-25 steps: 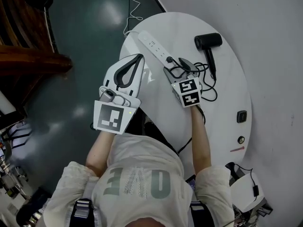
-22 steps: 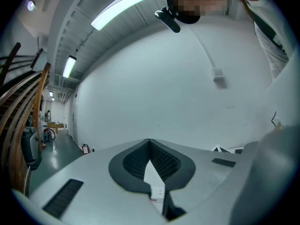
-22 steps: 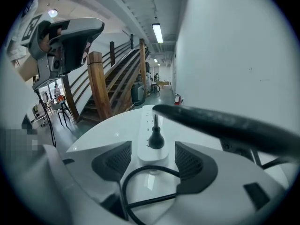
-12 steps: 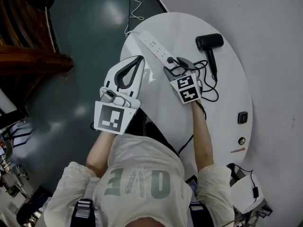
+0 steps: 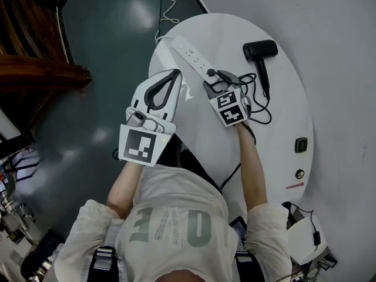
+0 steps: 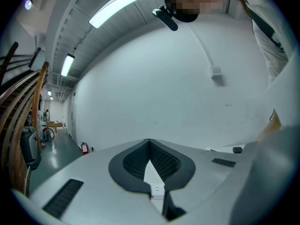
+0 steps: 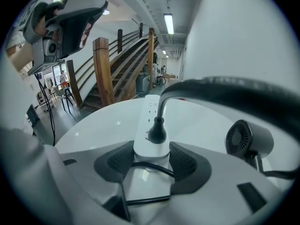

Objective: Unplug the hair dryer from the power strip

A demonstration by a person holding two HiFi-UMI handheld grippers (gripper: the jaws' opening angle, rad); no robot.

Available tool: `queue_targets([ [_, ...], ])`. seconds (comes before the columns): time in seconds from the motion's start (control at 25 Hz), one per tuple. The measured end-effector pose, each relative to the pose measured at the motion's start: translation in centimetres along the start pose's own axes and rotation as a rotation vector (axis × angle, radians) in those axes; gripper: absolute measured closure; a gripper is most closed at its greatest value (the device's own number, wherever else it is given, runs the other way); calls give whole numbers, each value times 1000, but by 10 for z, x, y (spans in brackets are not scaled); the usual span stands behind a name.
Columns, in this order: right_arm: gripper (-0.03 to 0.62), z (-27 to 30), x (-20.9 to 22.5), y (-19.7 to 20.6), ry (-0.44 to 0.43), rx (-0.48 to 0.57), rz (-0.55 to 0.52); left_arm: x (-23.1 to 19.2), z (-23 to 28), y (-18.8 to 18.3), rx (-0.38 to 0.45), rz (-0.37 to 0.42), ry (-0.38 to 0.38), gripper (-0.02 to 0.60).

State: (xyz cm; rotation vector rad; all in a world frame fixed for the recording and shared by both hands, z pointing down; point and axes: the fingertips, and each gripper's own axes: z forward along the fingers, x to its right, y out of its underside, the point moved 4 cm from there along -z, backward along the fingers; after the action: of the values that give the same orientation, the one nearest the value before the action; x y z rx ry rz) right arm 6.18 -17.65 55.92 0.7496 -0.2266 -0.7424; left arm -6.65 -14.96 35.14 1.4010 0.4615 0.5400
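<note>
The right gripper, jaws closing, straddles the near end of the strip, which runs lengthwise straight away from it on the surface, plug seated just beyond; the left gripper, jaws together and empty, hangs left of the strip.

White strip flat, its near end between right gripper's closing fingers. Black plug seated upright just beyond fingertips, cord arching overhead. Black dryer on its side, right of them.
</note>
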Motion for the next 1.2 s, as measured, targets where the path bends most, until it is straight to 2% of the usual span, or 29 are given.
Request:
queue_targets([
  [0.24,355,-3,-11,1,15,-13,11,9,2,7,4,33,38,578],
  [0.52,356,-5,-19,3,11,-23,13,35,18,63,-135,93,216,574],
  [0.68,356,-5,-19,5,8,-24,12,42,40,95,-208,83,309,467],
  [0.8,356,-6,-19,5,8,-25,12,47,58,118,-275,96,369,422],
  [0.96,356,-5,-19,4,4,-25,14,50,75,140,-342,110,405,414],
  [1.2,356,-6,-20,4,3,-25,17,57,94,160,-393,138,452,411],
])
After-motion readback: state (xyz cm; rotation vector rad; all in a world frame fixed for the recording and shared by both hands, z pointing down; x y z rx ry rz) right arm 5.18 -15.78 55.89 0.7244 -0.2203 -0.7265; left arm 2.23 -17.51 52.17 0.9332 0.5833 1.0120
